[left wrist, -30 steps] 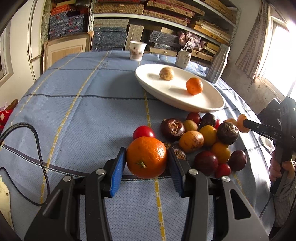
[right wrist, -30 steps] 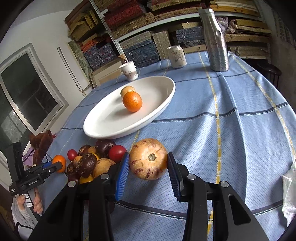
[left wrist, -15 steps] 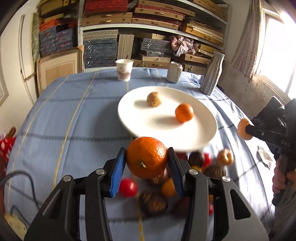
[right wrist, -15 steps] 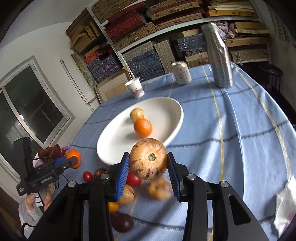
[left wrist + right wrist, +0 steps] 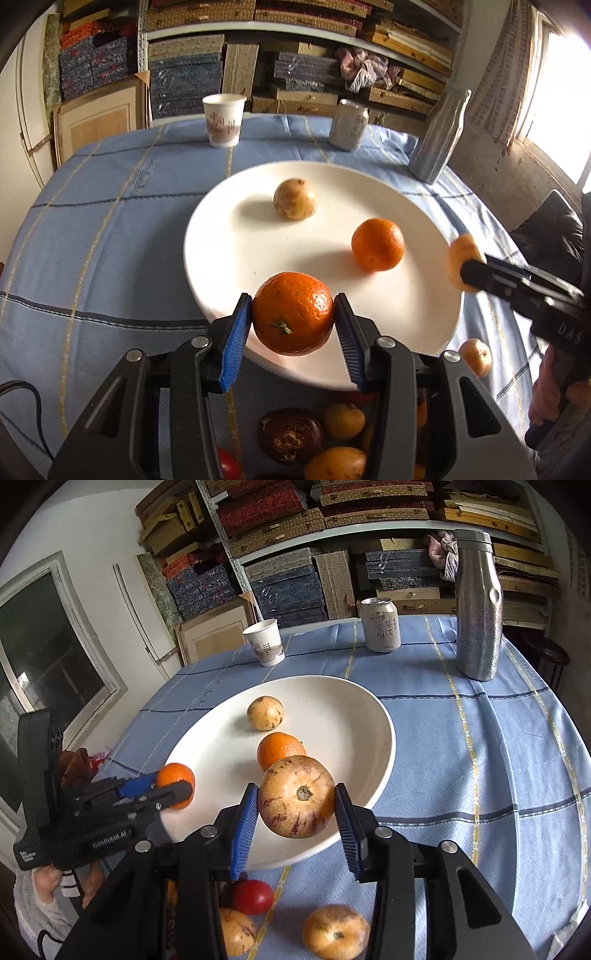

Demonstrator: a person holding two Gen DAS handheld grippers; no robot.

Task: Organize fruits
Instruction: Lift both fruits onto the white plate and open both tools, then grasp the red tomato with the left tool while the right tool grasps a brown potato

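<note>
My left gripper (image 5: 292, 297) is shut on a large orange (image 5: 292, 323) and hangs over the near rim of the white plate (image 5: 229, 251). On the plate lie a pale yellow fruit (image 5: 294, 199) and a smaller orange (image 5: 377, 243). My right gripper (image 5: 295, 786) carries a yellow fruit with purple streaks (image 5: 297, 803) over the plate's near edge. Its jaws are opening, and both pads still touch the fruit. Each gripper shows in the other's view, at the plate's side: the left gripper (image 5: 177, 786) and the right gripper (image 5: 461, 264).
Loose fruits (image 5: 290, 435) lie on the blue tablecloth below my grippers, among them a red one (image 5: 253, 897). Behind the plate stand a paper cup (image 5: 223, 120), a can (image 5: 348, 125) and a steel bottle (image 5: 439, 140). Shelves of boxes fill the background.
Both grippers have travelled forward from the fruit pile to the plate's near rim, each carrying its fruit. The pile now lies beneath and behind them.
</note>
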